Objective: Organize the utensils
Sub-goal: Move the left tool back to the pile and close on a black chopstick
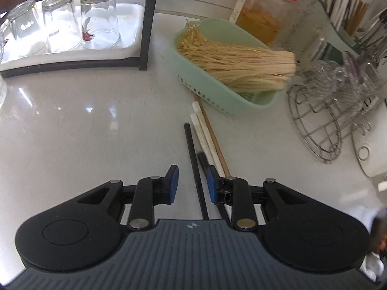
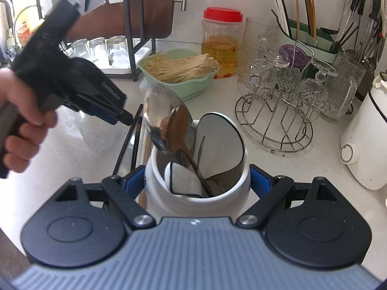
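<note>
In the left wrist view the left gripper [image 1: 192,183] sits low centre, its fingers [image 1: 173,183] apart above the desk [image 1: 72,125]. A black chopstick [image 1: 193,162] runs up through the gap between them, touching neither pad. A second black chopstick [image 1: 202,160], white chopsticks [image 1: 202,130] and a wooden chopstick [image 1: 214,137] lie just right of it, passing under the right finger. In the right wrist view the right gripper [image 2: 197,183] has its fingers [image 2: 260,184] clamped on the white utensil holder [image 2: 174,200] at lower centre, with a steel spoon [image 2: 159,111], a wooden spoon [image 2: 177,128] and a ceramic spoon [image 2: 217,133] standing in it
</note>
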A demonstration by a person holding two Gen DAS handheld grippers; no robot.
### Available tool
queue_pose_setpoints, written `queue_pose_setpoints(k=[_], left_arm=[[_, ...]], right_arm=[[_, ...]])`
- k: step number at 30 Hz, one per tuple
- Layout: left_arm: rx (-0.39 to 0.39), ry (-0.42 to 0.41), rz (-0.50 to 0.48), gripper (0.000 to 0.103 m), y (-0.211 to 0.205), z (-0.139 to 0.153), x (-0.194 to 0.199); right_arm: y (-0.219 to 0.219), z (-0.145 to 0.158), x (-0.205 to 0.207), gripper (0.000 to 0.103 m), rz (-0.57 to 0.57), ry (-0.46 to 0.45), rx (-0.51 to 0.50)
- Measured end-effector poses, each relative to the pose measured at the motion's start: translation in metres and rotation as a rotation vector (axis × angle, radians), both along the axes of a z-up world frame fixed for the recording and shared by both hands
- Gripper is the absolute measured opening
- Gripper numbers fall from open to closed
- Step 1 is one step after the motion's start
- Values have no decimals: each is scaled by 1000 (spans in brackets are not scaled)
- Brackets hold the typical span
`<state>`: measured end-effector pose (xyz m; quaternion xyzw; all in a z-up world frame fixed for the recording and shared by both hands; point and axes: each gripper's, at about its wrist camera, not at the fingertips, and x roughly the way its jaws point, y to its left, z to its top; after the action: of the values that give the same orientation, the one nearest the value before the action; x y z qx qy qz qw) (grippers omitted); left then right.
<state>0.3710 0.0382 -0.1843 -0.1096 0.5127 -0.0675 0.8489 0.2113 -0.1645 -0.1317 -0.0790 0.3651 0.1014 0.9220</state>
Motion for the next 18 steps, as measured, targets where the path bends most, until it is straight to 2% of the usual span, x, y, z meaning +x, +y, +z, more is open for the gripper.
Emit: queue_pose_setpoints(k=[7, 15, 18], left_arm=[[25, -37, 16, 26, -2, -9, 28], [66, -29, -8, 7, -11, -6, 46], [64, -12, -26, 6, -12, -8, 51]], right_arm=[[4, 0, 2, 90, -26, 7, -8], [6, 0, 5, 90, -53, 18, -10], [6, 0, 5, 91, -58, 19, -11]])
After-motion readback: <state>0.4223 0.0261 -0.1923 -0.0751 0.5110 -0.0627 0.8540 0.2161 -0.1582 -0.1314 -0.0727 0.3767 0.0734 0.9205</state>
